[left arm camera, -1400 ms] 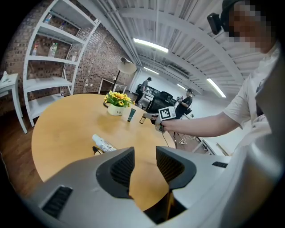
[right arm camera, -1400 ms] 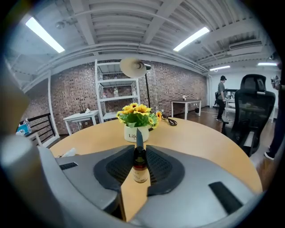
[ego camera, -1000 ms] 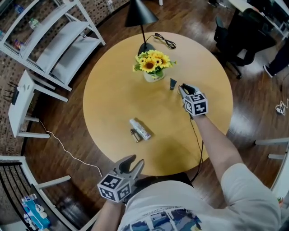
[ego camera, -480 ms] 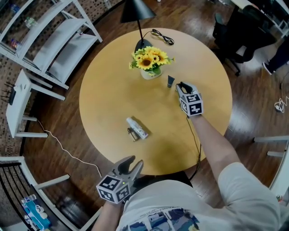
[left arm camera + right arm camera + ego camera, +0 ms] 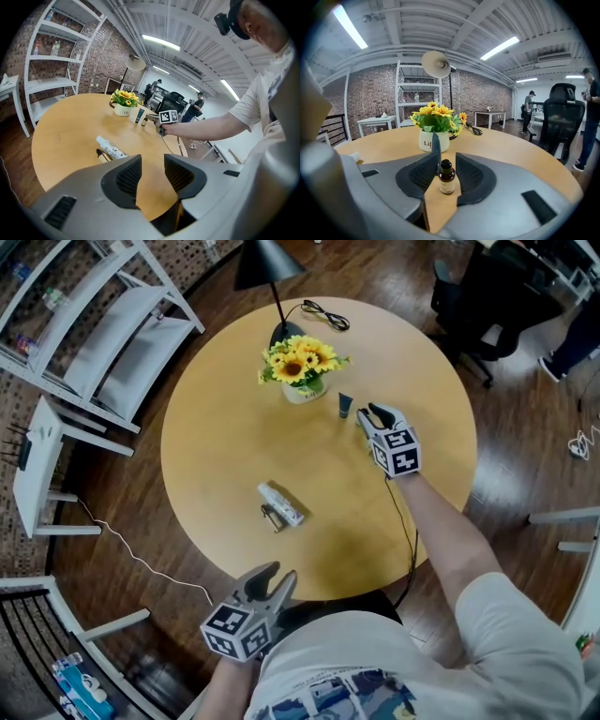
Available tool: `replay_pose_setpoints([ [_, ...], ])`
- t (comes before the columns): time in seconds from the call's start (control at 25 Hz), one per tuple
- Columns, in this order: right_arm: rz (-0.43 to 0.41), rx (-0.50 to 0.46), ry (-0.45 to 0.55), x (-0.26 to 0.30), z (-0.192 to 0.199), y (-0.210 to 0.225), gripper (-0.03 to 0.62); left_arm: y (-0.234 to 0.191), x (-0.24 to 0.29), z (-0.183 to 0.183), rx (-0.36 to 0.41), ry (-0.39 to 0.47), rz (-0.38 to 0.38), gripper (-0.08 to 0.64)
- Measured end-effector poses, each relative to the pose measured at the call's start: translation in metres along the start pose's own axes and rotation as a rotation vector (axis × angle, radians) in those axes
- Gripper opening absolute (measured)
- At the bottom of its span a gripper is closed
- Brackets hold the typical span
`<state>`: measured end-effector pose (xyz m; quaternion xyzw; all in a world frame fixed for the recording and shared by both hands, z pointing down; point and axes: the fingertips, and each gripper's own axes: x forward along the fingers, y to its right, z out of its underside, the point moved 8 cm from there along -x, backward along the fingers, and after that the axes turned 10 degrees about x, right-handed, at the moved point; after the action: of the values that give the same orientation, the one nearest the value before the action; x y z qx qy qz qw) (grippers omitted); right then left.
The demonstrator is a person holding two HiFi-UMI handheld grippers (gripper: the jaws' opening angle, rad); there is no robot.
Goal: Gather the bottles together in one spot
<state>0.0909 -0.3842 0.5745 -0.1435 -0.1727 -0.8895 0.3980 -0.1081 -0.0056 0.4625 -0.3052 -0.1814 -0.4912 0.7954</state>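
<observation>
A small amber dropper bottle (image 5: pixel 446 180) stands upright on the round wooden table (image 5: pixel 225 437), between the jaws of my right gripper (image 5: pixel 446 158). Those jaws are opening and their pads stand just off the glass. A dark teal tube (image 5: pixel 345 405) stands just left of the right gripper (image 5: pixel 368 413), next to the flower pot. A white bottle (image 5: pixel 281 503) lies on its side nearer me, with a small dark and gold bottle (image 5: pixel 272 517) beside it. My left gripper (image 5: pixel 272 579) hangs below the table's near edge, open with nothing between its jaws (image 5: pixel 152 161).
A white pot of sunflowers (image 5: pixel 300 371) sits at the back of the table, with a black lamp (image 5: pixel 267 268) and a coiled cable (image 5: pixel 323 315) behind it. White shelving (image 5: pixel 103 324) stands at the left, and a black office chair (image 5: pixel 469 296) at the right.
The right gripper's jaws have spread wider around the amber bottle, staying beside the teal tube. The head view has drifted a little. The left gripper has not moved.
</observation>
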Motion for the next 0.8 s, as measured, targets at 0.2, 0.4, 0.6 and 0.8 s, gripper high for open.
replay_pose_setpoints([
  [0.2,-0.021,-0.005,0.079,-0.040,-0.019,-0.013,0.137,-0.002,-0.004,-0.003,0.029,-0.002,-0.007,0.149],
  [0.4,-0.084,0.015,0.125,-0.117,-0.022,-0.053,0.137,-0.006,-0.003,-0.007,0.085,0.010,0.007,0.149],
  [0.6,-0.079,0.056,0.130,-0.227,-0.007,-0.120,0.112,-0.004,-0.013,-0.007,0.136,0.056,0.060,0.149],
  [0.8,-0.006,0.081,0.108,-0.320,0.013,-0.191,0.110,-0.003,-0.035,-0.007,0.201,0.080,0.124,0.149],
])
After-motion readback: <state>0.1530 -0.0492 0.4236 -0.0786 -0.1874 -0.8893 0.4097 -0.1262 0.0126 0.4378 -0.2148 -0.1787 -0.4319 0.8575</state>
